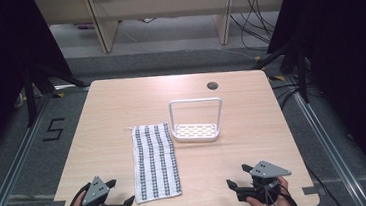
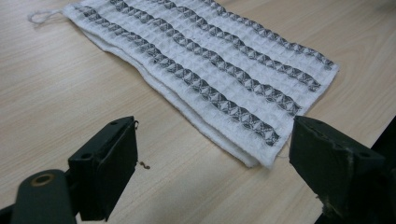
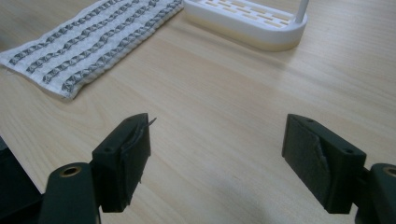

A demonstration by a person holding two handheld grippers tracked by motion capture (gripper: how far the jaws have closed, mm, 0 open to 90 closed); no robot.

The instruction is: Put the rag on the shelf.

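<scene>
Lying flat just beside the white rack (image 1: 196, 127) on the counter (image 1: 255, 147), a striped towel (image 1: 156, 160); both grippers' fingers (image 2: 109, 163) released, grasping nothing.

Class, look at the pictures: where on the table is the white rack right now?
In the high view, the white rack stands right of the table's centre, close beside the striped towel's far right corner, below the cable hole.
</scene>
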